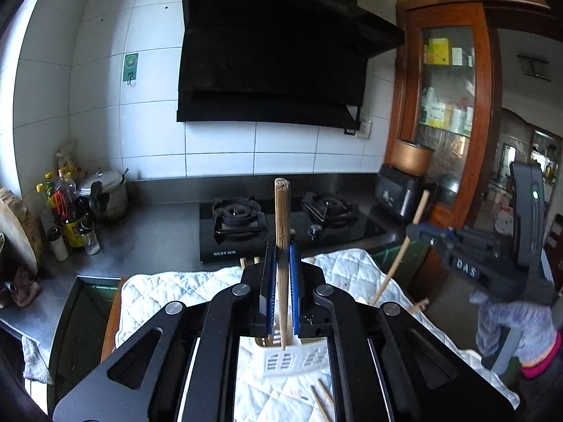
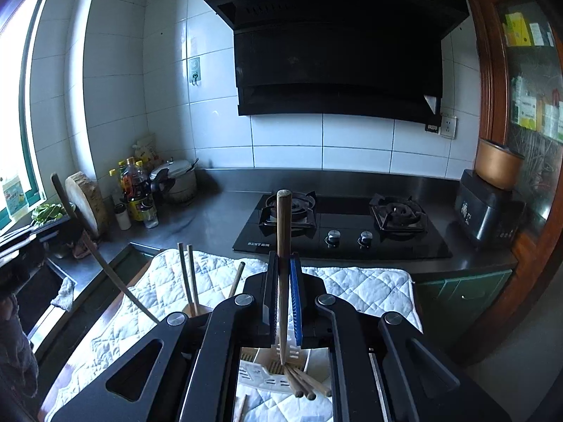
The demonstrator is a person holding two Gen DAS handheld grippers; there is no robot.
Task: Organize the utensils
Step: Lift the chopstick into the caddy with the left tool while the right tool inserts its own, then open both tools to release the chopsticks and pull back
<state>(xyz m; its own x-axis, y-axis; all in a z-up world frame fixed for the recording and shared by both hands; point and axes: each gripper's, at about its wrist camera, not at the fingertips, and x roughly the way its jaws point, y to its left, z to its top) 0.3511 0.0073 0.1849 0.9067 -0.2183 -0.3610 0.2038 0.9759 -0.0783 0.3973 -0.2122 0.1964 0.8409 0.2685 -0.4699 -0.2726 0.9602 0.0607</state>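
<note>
Left wrist view: the left hand-held gripper [image 1: 283, 274] pinches an upright ribbed bamboo chopstick [image 1: 282, 218] above a slotted white plastic basket [image 1: 292, 360] on the quilted cloth [image 1: 183, 292]. The right hand-held gripper [image 2: 282, 288] clamps a smooth brown wooden chopstick [image 2: 283, 225] likewise.

A pale bamboo chopstick [image 1: 282, 246] stood upright, pinched at mid-length, its lower tip over a white slotted holder [image 1: 288, 360] on the quilted cloth; a browner chopstick [image 2: 282, 267] stood likewise upright above the same holder [image 2: 260, 372]; several loose chopsticks [image 2: 306, 383] lay fanned against the holder's edge.
</note>
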